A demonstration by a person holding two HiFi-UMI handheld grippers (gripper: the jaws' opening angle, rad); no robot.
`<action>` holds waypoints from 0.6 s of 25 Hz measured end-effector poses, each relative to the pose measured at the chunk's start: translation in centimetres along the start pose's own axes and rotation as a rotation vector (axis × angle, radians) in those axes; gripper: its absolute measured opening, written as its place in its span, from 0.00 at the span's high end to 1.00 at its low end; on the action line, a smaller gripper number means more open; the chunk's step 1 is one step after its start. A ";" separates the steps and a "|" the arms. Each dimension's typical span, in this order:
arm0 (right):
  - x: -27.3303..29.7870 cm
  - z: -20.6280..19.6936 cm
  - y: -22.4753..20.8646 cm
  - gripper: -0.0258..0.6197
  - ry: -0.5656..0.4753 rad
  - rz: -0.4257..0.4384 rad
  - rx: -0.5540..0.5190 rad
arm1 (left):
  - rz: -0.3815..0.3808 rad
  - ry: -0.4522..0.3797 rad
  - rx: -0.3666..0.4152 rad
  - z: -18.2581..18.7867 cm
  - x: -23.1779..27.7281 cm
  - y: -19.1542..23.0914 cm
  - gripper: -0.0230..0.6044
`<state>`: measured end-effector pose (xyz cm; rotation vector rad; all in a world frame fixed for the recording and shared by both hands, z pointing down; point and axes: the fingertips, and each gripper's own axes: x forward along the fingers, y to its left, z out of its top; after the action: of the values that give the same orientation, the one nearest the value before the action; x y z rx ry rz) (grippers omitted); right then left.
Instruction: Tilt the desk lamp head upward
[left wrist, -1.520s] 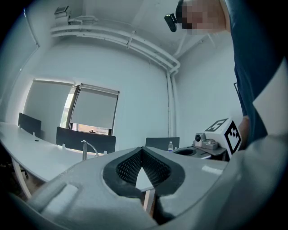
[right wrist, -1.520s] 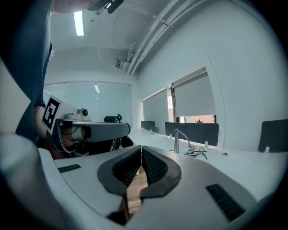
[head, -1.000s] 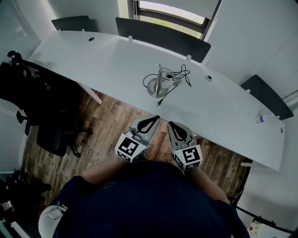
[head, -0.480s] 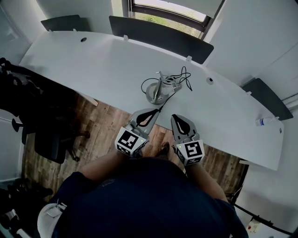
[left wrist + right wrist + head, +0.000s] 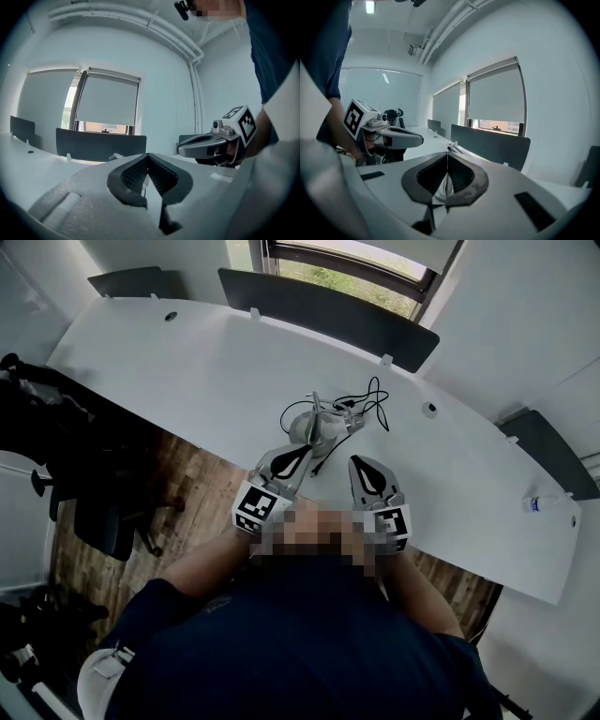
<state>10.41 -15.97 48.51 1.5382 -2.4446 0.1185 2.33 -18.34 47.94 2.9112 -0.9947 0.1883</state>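
The silver desk lamp point(image 5: 314, 424) stands on the white desk point(image 5: 206, 362) on a round base, its thin arm and head over it, with a black cable point(image 5: 367, 395) looped behind. My left gripper point(image 5: 298, 455) is shut and empty, its tip just in front of the base. My right gripper point(image 5: 360, 461) is shut and empty too, a little to the right of the lamp. In the right gripper view the lamp head point(image 5: 453, 148) pokes up just past the closed jaws point(image 5: 446, 155), and the left gripper point(image 5: 398, 136) shows at the left. The left gripper view shows its closed jaws point(image 5: 147, 157).
Dark partition panels point(image 5: 328, 320) line the desk's far edge below a window point(image 5: 366, 263). A black office chair point(image 5: 103, 512) stands on the wooden floor at the left. A small bottle point(image 5: 541, 503) lies on the desk at the far right.
Both grippers have moved forward from over the floor to the desk's near edge, close to the lamp. Their jaws have stayed shut.
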 end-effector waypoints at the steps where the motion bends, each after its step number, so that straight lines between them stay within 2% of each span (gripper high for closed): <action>1: 0.4 -0.2 -0.6 0.94 0.007 0.003 -0.002 | 0.010 0.009 0.002 -0.3 0.6 0.5 0.95; 8: 3.7 -2.4 -3.3 0.94 0.063 0.034 0.000 | 0.064 0.102 -0.005 -3.9 4.1 3.5 0.95; 15: 6.7 -4.0 -5.4 0.94 0.119 0.023 -0.033 | 0.094 0.169 0.002 -6.2 6.6 5.3 0.95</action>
<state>13.13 -23.44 53.71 1.4467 -2.3599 0.1686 3.64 -25.89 55.06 2.7949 -1.1021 0.4321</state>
